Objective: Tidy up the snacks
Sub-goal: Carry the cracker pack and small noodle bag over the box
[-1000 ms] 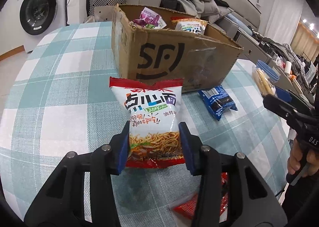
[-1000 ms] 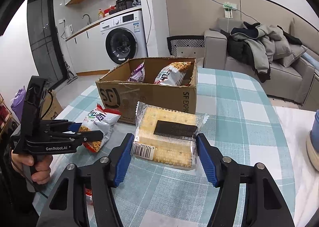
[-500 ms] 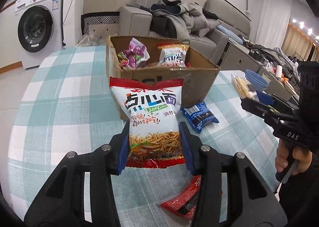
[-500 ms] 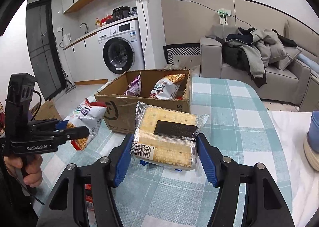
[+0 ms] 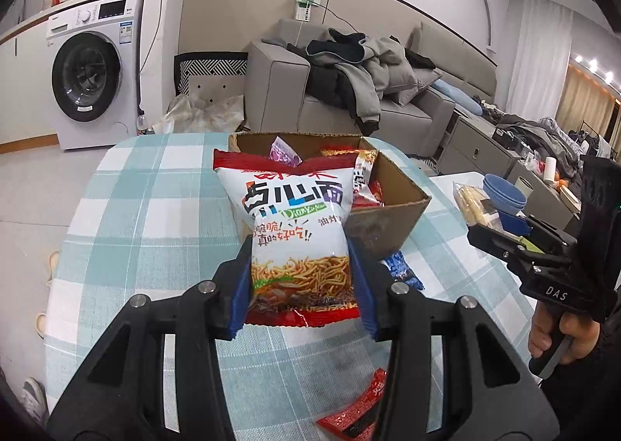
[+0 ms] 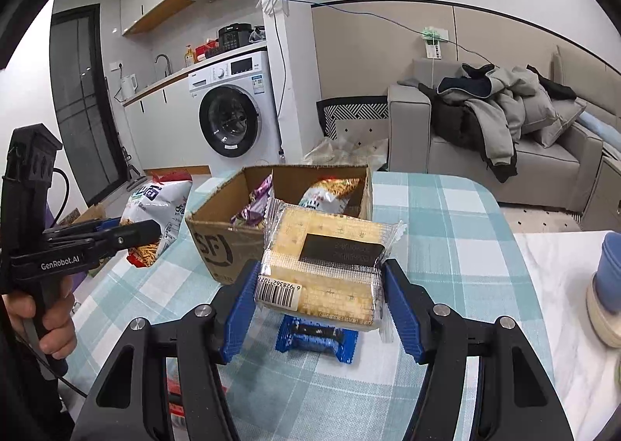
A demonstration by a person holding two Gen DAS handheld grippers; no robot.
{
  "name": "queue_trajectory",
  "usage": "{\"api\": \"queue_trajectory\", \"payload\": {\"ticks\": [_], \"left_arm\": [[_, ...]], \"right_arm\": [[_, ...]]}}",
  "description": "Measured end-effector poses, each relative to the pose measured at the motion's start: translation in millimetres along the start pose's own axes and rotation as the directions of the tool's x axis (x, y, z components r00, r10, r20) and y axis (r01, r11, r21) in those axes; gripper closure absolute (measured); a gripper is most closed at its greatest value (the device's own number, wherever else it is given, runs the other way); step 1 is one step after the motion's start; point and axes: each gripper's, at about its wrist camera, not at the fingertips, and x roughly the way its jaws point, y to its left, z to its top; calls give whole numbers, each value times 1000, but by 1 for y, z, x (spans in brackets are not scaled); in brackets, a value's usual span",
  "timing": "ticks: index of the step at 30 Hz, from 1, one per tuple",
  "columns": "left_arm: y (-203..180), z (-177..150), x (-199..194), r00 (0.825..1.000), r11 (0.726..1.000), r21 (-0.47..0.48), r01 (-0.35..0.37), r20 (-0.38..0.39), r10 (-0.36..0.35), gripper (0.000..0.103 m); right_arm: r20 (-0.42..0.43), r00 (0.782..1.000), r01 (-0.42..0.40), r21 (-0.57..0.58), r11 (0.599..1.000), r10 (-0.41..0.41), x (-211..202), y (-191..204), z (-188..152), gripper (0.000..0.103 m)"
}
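Note:
My left gripper [image 5: 300,286] is shut on a white and red noodle snack bag [image 5: 297,231] and holds it in the air in front of the open cardboard box [image 5: 392,208]. My right gripper [image 6: 320,305] is shut on a clear-wrapped cracker pack [image 6: 326,262], raised above the table just before the box [image 6: 229,243]. The box holds a purple bag [image 6: 256,204] and a noodle bag [image 6: 330,194]. The left gripper with its bag [image 6: 155,216] shows at the left of the right wrist view. The right gripper shows at the right edge of the left wrist view [image 5: 500,239].
A blue snack pack [image 6: 316,336] lies on the checked tablecloth [image 6: 446,231] below the crackers. A red packet [image 5: 357,410] lies near the table's front. Blue bowls [image 5: 504,192] stand at the right. A sofa and washing machine stand behind the table.
Both grippers have risen with their snacks and tilted up, so the box's inside shows more. The noodle bag and the crackers now sit higher against the box.

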Motion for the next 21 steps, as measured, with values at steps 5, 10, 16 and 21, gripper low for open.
{"api": "queue_trajectory", "payload": {"ticks": [5, 10, 16, 21], "left_arm": [[-9, 17, -5, 1000, 1000, 9, -7, 14, 7, 61], [-15, 34, -7, 1000, 1000, 12, -15, 24, 15, 61], [-17, 52, -2, 999, 999, 11, -34, 24, 34, 61], [-16, 64, 15, 999, 999, 15, -43, 12, 43, 61]], "right_arm": [[15, 1000, -10, -6, 1000, 10, 1, 3, 17, 39], [16, 1000, -19, -6, 1000, 19, 11, 5, 31, 39], [8, 1000, -28, -20, 999, 28, 31, 6, 44, 39], [-11, 999, -35, -29, 999, 34, 52, 5, 54, 39]]}}
